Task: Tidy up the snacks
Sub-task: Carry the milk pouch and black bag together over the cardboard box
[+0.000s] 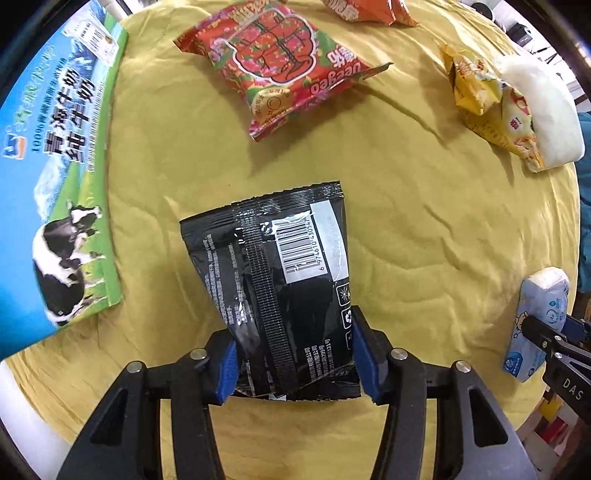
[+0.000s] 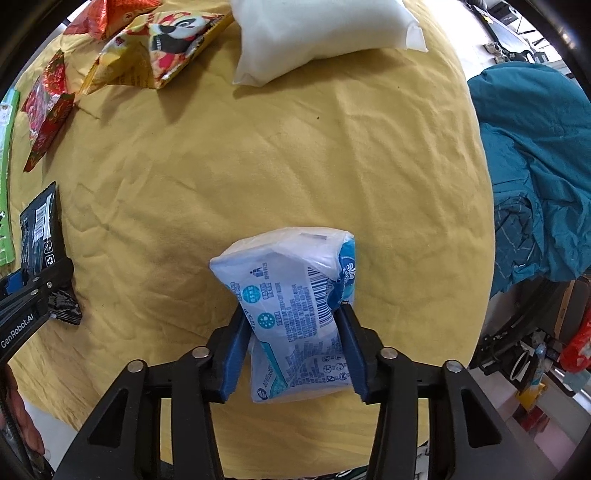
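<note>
The left gripper (image 1: 293, 358) is clamped on the near end of a glossy black foil snack packet (image 1: 280, 280), which lies seam-side up with a white barcode label toward its far right corner. The packet sits near the middle of the wrinkled yellow cloth (image 1: 406, 229) covering the table. The right gripper (image 2: 293, 354) pinches a soft white-and-blue plastic pack (image 2: 295, 295) printed with small text and a barcode, its blue pads pressing both sides so the pack narrows at the waist; it sits at the near right of the cloth.

Counted in the left wrist view: one black packet, one red flower-patterned snack bag (image 1: 280, 66) farther off, one orange bag (image 1: 369, 11) at the far edge, one yellow panda-printed bag (image 1: 491, 110) far right, touching one plain white pillow-shaped pouch (image 1: 543, 110). One blue-and-green milk carton box with a cow picture (image 1: 55, 177) lies along the left edge.
</note>
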Demonstrator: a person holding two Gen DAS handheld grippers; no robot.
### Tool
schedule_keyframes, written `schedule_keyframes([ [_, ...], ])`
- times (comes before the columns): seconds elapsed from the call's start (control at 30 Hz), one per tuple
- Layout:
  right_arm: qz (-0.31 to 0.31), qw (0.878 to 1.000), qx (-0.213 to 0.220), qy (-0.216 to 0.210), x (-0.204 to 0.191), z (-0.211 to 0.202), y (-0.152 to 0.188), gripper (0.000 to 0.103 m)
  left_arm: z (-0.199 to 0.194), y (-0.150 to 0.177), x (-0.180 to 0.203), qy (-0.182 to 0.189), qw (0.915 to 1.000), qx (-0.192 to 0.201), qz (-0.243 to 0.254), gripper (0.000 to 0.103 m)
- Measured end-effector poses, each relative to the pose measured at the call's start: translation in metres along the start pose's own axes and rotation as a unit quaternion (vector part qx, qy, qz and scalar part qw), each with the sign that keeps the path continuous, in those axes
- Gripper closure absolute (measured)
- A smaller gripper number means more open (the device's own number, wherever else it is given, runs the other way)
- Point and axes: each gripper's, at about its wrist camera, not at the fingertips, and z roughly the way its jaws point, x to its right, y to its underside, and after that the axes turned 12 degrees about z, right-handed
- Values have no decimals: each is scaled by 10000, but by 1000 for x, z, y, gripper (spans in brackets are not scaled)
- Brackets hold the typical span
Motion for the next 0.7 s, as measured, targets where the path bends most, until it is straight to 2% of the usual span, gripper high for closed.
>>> schedule_keyframes([
  [0.1, -32, 10000, 32, -24, -2, -7, 6, 58, -15, 3, 9, -92, 9998, 137, 53, 54],
  [0.4, -19, 9993, 200, -318, -4, -37, 20, 61, -69, 17, 4, -189, 9977, 644, 129, 54],
  [0.5, -30, 9983, 281, -507, -7, -55, 25, 61, -91, 17, 14, -173, 9962, 849, 110, 54],
  [0.7, -213, 9941, 571, -894, -29, -103, 38, 61, -132, 38, 1, -116, 9911, 1328, 78, 54],
])
